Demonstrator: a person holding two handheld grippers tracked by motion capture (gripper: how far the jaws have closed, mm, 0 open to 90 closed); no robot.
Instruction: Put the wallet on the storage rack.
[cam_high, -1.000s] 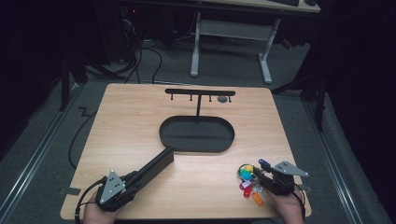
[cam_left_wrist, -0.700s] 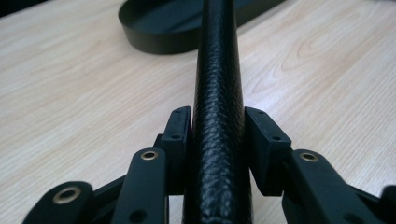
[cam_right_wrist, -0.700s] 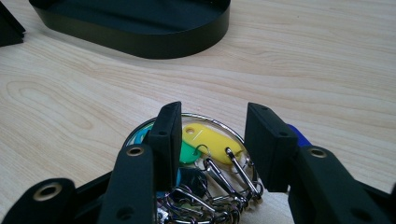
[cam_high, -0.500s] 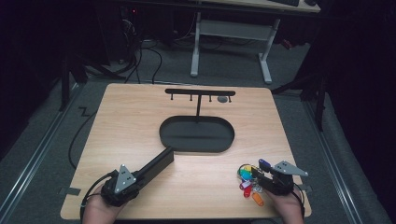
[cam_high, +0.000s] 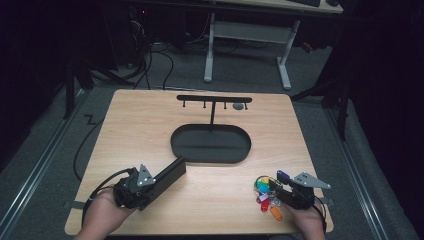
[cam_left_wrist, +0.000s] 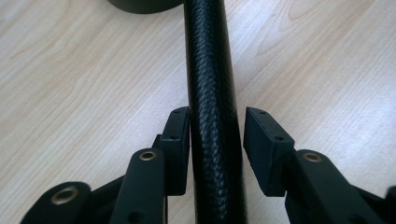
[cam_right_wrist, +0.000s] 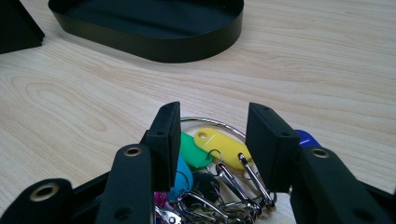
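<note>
A long black textured case (cam_high: 172, 172) lies slantwise on the wooden table (cam_high: 150, 130), its far end near the oval black tray (cam_high: 210, 159). My left gripper (cam_high: 158, 182) straddles its near end. In the left gripper view the case (cam_left_wrist: 210, 56) runs between the jaws of the left gripper (cam_left_wrist: 217, 126): the left pad touches it and a thin gap shows at the right pad. At the front right, my right gripper (cam_high: 278, 193) stands open around a bunch of keys with coloured tags (cam_high: 264, 192). The yellow tag (cam_right_wrist: 219, 142) lies between the pads of the right gripper (cam_right_wrist: 212, 135), untouched.
A black rack with small hooks (cam_high: 214, 98) stands behind the tray, one grey item hanging at its right. The tray wall (cam_right_wrist: 154, 44) rises ahead of my right gripper. A person's hands hold both grippers at the table's front edge. Desk legs and cables lie beyond.
My left gripper has moved forward and up along the case toward the tray, while the case's far end kept its place. The right gripper and keys have not moved.
</note>
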